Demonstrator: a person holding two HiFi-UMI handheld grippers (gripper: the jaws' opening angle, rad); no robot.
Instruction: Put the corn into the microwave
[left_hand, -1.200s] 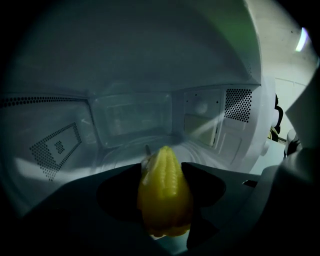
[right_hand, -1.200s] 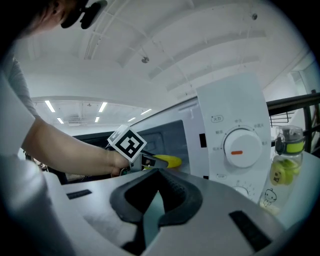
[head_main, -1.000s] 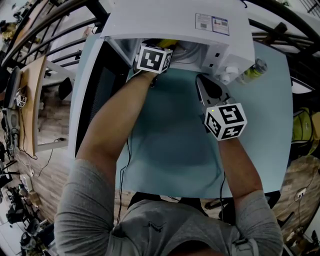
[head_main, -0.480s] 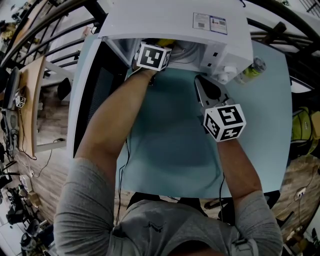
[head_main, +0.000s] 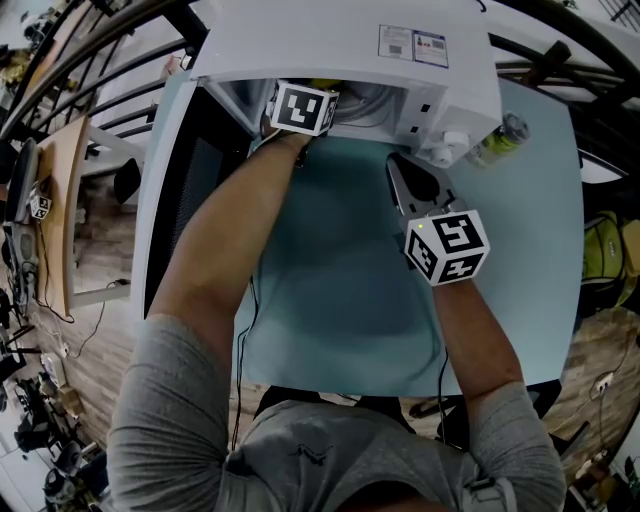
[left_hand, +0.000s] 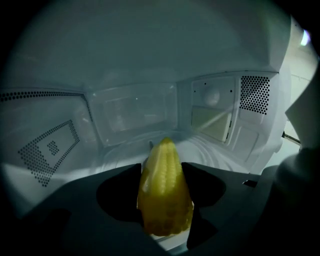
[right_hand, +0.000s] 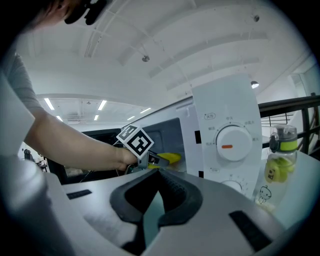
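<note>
A yellow corn cob (left_hand: 165, 192) sits lengthwise between the jaws of my left gripper (left_hand: 165, 202), which is shut on it. The gripper and the cob are inside the white microwave (head_main: 350, 40), above its glass turntable (left_hand: 210, 150). In the head view the left gripper (head_main: 305, 100) reaches into the microwave's opening, and a bit of the corn (head_main: 326, 85) shows past its marker cube. My right gripper (head_main: 412, 180) hangs over the table in front of the control panel, shut with nothing in it. From the right gripper view the corn (right_hand: 169, 158) pokes into the cavity.
The microwave's dark door (head_main: 205, 190) stands swung open at the left, beside my left arm. A bottle with a green cap (head_main: 503, 140) stands right of the microwave, near its dial (right_hand: 231, 145). The teal table (head_main: 340, 290) spreads in front.
</note>
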